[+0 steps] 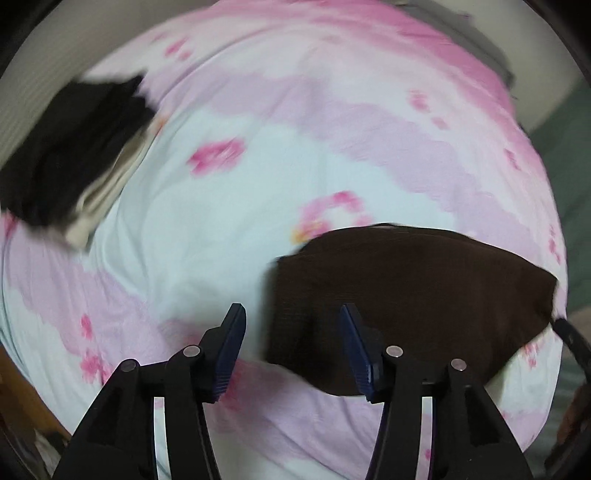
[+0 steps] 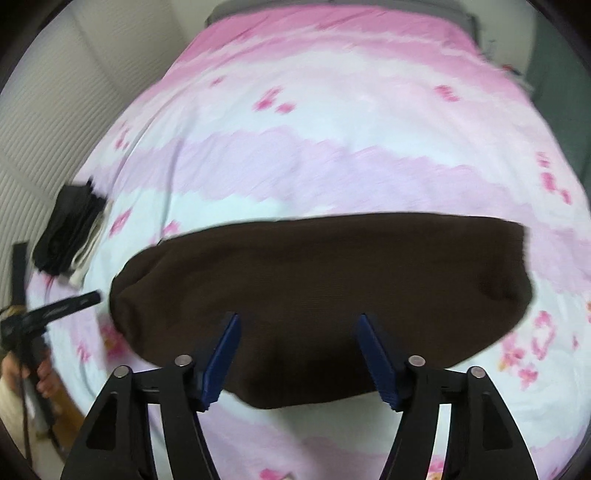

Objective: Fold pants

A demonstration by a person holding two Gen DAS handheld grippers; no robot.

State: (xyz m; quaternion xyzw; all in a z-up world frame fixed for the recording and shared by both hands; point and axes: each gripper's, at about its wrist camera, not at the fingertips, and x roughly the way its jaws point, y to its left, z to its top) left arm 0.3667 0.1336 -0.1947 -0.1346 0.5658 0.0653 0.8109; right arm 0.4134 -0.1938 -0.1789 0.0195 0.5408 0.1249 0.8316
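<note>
The dark brown pants lie folded into a flat wide slab on the pink and white bedspread. My right gripper is open and empty, held above the near edge of the pants. My left gripper is open and empty, above the left end of the pants. The left gripper also shows in the right wrist view at the far left, just left of the pants.
A stack of folded black and cream clothes lies at the bed's left edge, also in the right wrist view. A ribbed white wall runs along the left. A grey pillow lies at the far end.
</note>
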